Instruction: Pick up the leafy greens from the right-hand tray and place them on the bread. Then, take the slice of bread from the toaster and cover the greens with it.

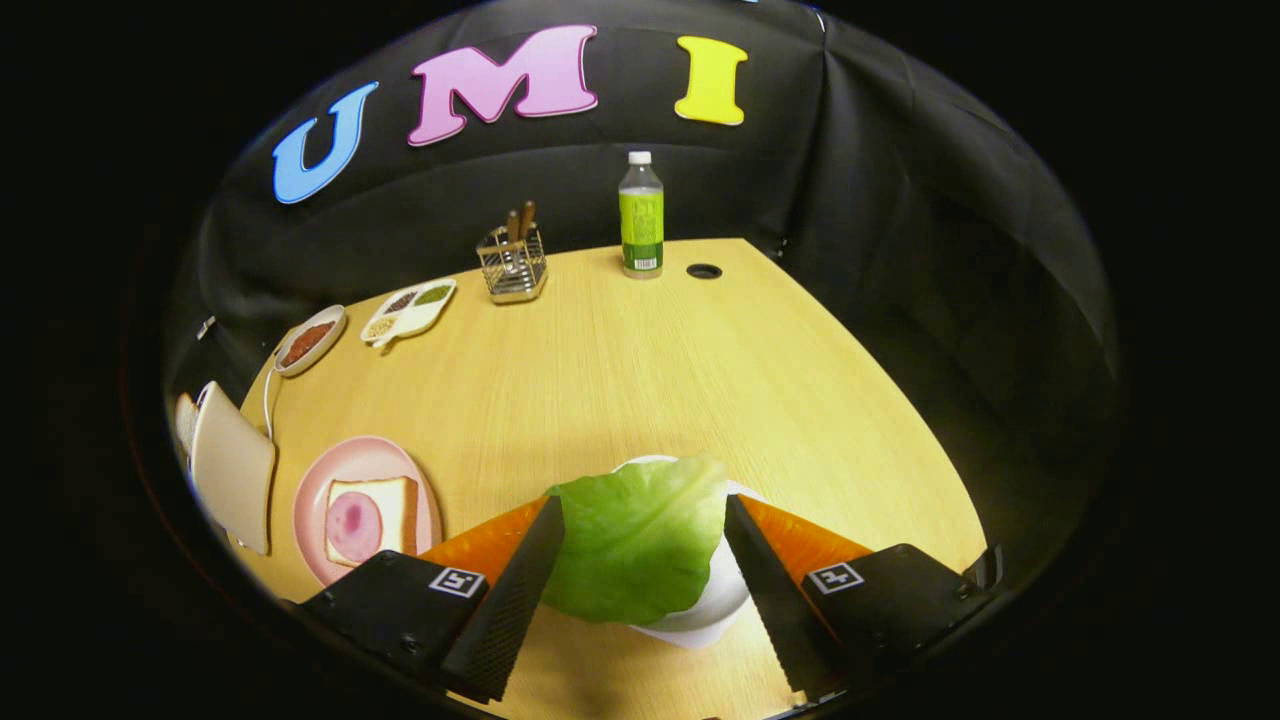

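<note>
A: Green leaf [640, 545] on the white tray [712, 600] — where are the tongs [640, 525]?

B: Spread, one finger either side of the leaf. Whether either pad touches it, I cannot tell.

A: And the bread?

B: One slice with a pink round of ham [372, 518] lies on the pink plate [318, 500], beyond the left finger. Beside that plate stands the cream toaster [235, 465], a slice [185, 420] poking out of it.

A: Farther off on the worktop [640, 370]?

B: A small dish of something red [309, 340], a divided dish of grains [410, 309], a wire caddy holding wooden handles [513, 262], a green-labelled bottle [641, 215].
</note>
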{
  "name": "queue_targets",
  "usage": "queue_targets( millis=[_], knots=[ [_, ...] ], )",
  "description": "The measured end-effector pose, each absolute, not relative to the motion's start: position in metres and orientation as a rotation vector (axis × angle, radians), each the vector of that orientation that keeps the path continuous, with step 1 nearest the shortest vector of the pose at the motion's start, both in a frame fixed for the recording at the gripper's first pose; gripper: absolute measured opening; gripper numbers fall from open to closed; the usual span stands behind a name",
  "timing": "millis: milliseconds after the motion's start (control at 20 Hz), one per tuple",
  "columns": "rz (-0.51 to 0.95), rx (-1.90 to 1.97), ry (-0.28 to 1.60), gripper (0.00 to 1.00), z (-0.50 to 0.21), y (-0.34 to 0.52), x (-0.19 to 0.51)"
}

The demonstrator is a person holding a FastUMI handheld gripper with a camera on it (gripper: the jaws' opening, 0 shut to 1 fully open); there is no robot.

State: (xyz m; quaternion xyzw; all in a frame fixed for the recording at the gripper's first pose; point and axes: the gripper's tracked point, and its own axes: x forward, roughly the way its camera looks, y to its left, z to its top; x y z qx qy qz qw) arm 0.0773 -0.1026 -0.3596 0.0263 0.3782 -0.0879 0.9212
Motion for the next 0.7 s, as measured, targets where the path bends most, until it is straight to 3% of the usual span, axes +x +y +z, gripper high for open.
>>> queue_targets(
  millis=[250, 450, 700],
  knots=[
    [-0.165, 0.069, 0.863, 0.98, -0.399, -0.1, 0.07],
    [-0.129, 0.044, 0.902, 0.77, -0.417, -0.097, 0.068],
    [-0.117, 0.012, 0.894, 0.76, -0.418, -0.099, 0.072]
  ],
)
